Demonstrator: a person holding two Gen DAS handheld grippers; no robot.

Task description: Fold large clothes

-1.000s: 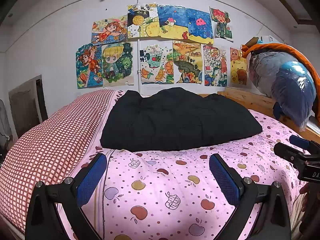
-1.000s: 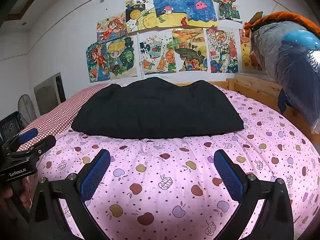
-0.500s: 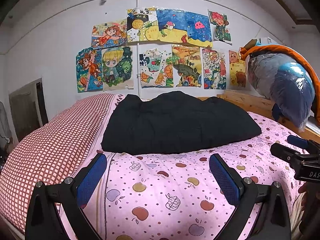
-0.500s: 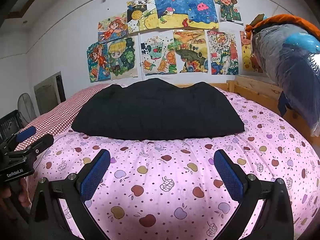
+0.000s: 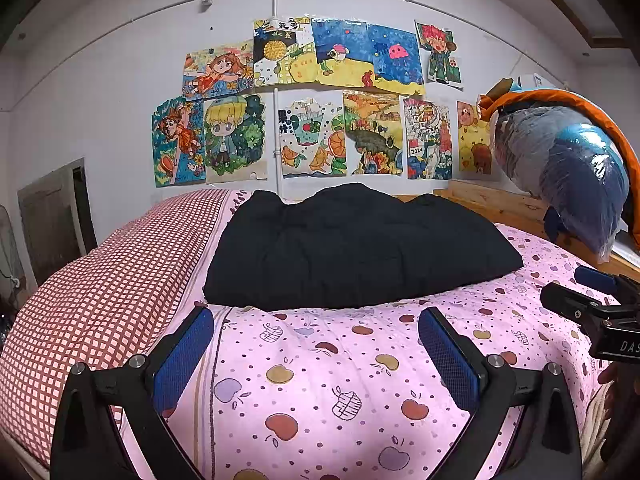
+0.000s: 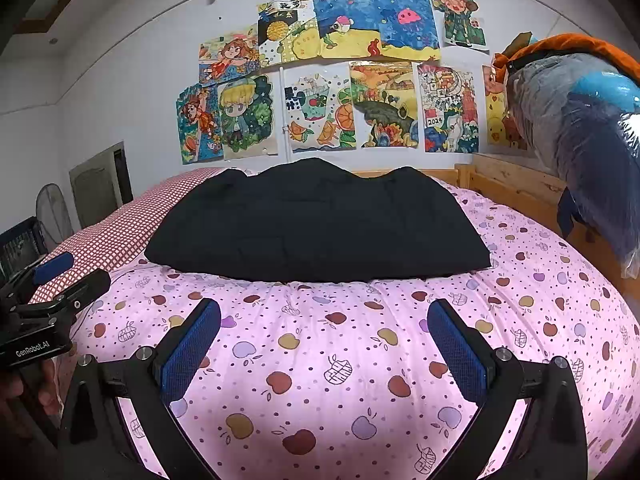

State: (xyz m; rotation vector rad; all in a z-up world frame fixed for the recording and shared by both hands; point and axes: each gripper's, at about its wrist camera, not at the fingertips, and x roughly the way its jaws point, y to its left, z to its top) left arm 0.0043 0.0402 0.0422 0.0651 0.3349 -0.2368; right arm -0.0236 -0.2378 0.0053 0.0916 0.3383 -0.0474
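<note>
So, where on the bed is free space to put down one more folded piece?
Free: the pink quilt between the black garment and the open right tongs, and its strip right of the garment toward the wooden frame. The checked bedding left is bare. Crowded: the bagged bundle overhanging the right edge.

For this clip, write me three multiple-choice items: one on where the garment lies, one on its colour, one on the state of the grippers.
1. Where does the garment lie?
A. on the pink quilt
B. on the floor
C. on the wooden rail

2. What colour is it?
A. red
B. black
C. white

3. How are the two grippers?
A. both open, empty
B. both shut on cloth
C. one holds a pillow

Answers: 1 A, the garment rests on the pink quilt. 2 B, it is black all over. 3 A, the left gripper and right gripper show spread jaws with only quilt between them.
</note>
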